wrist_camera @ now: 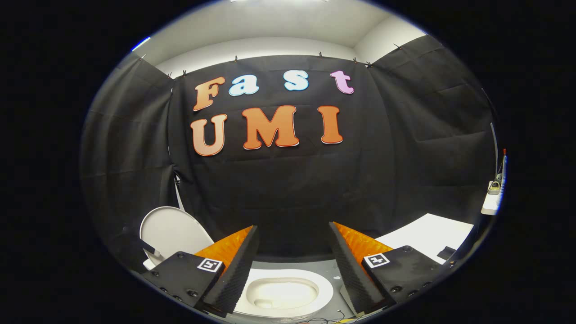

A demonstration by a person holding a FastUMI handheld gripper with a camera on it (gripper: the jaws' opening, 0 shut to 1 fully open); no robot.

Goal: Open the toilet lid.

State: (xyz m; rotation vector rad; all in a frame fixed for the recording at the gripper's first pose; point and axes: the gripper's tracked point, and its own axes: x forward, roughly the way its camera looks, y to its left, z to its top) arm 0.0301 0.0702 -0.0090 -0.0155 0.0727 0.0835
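A white toilet seat ring (321, 292) lies low between my two fingers, and the pale bowl (281, 292) shows inside it. The white oval lid (168, 231) stands raised, off to the left beyond my left finger, against the black cloth wall. My gripper (293, 227) is open, its fingers (238, 265) spread wide above the toilet with nothing between them and touching nothing.
A white tabletop (427, 234) sits beyond my right finger, with a small dark object near its edge. A white shelf with a cable (492, 198) hangs at the far right. Grey floor (335, 270) surrounds the toilet, and thin wires lie on it close below me.
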